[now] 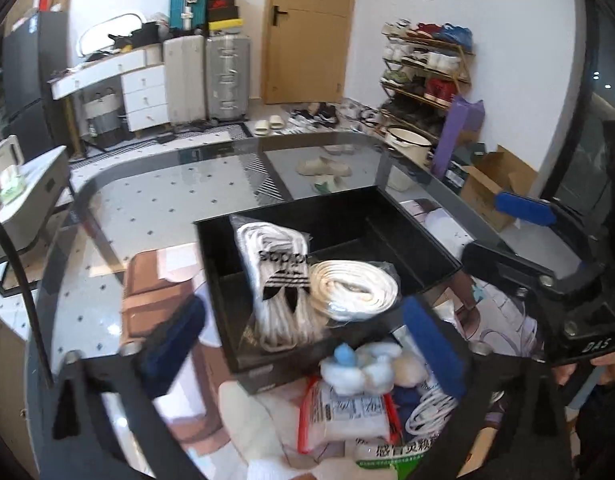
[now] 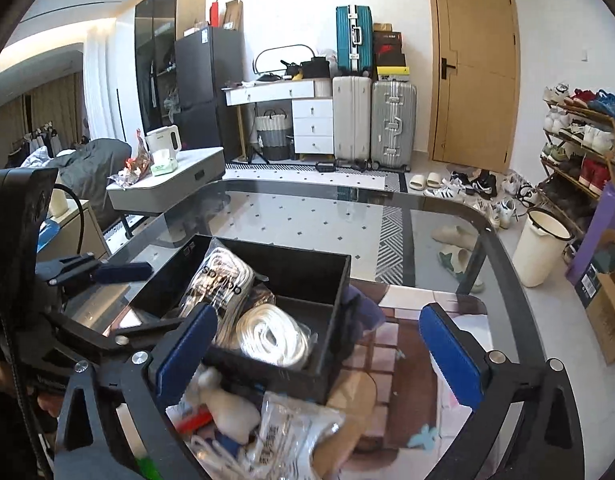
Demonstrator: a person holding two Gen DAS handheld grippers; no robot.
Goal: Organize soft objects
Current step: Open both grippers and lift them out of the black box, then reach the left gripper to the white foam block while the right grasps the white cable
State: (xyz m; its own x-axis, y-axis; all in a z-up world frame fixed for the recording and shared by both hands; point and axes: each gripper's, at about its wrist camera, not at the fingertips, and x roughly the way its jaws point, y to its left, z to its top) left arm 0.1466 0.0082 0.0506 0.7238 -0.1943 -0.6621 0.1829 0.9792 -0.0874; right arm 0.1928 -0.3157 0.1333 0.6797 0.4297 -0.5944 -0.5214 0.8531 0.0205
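The left tongs (image 1: 303, 344) stand wide with nothing between the blue pads, above the near edge of the black divided box (image 1: 407, 236) on the glass tabletop (image 1: 155, 196). In the box's near compartment a bagged bundle of white laces (image 1: 275, 276) with a black logo lies beside a bagged coil of white cord (image 1: 353, 286). Loose soft items (image 1: 363, 364), cotton balls and packets, are heaped just before the box. The right tongs (image 2: 319, 354) are also wide and empty, over the box's near right corner.

Lived-in home, entry or living area: wooden door (image 2: 473, 68); shoe rack (image 2: 579, 140) filled with trainers; slippers (image 2: 427, 180) on tiled floor; stacked suitcases (image 2: 373, 120); white drawer desk (image 2: 291, 116); black fridge (image 2: 209, 92); glass table (image 2: 307, 216).
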